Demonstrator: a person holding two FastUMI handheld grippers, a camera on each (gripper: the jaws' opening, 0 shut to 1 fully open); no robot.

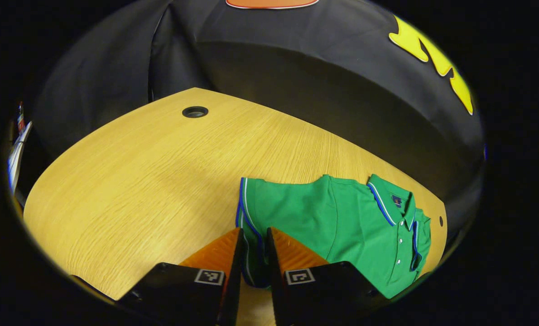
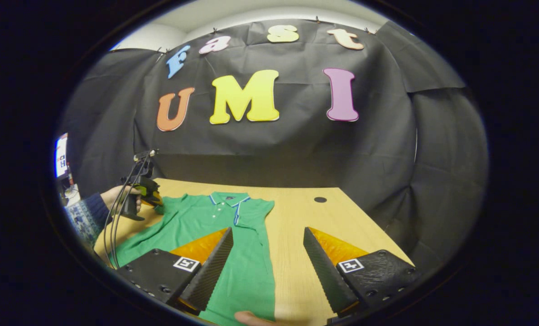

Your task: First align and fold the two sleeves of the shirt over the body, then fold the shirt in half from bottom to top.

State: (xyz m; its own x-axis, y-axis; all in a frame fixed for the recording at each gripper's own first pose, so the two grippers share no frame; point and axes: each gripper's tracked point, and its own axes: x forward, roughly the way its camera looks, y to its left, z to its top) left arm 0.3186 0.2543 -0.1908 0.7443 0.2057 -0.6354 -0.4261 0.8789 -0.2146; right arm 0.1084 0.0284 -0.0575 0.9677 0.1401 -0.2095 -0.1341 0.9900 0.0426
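Closest in the left gripper view, the left gripper (image 1: 255, 235) has its jaws drawn nearly together on a fold of the green polo shirt's (image 1: 342, 222) sleeve, the blue-and-white trimmed cuff (image 1: 242, 203) rising just ahead of the jaw tips and a strip of fabric pinched between them. Beyond and to the right of those jaws the shirt spreads flat on the wooden desk (image 1: 151, 181), its collar (image 1: 389, 201) and button placket off to the far right, while a round cable hole (image 1: 195, 112) sits well ahead to the left. Seen from the right gripper view, the right gripper (image 2: 267, 235) has its jaws spread wide apart with nothing between them; the left finger hangs over the shirt's body (image 2: 233, 253) and the right finger over bare desk (image 2: 296, 213) beside it. Ahead of these jaws and to the left, the other gripper (image 2: 151, 195) meets the shirt's sleeve, held by a hand (image 2: 117, 195) in a patterned sleeve (image 2: 86, 217). A fingertip (image 2: 251, 318) shows just behind the open jaws
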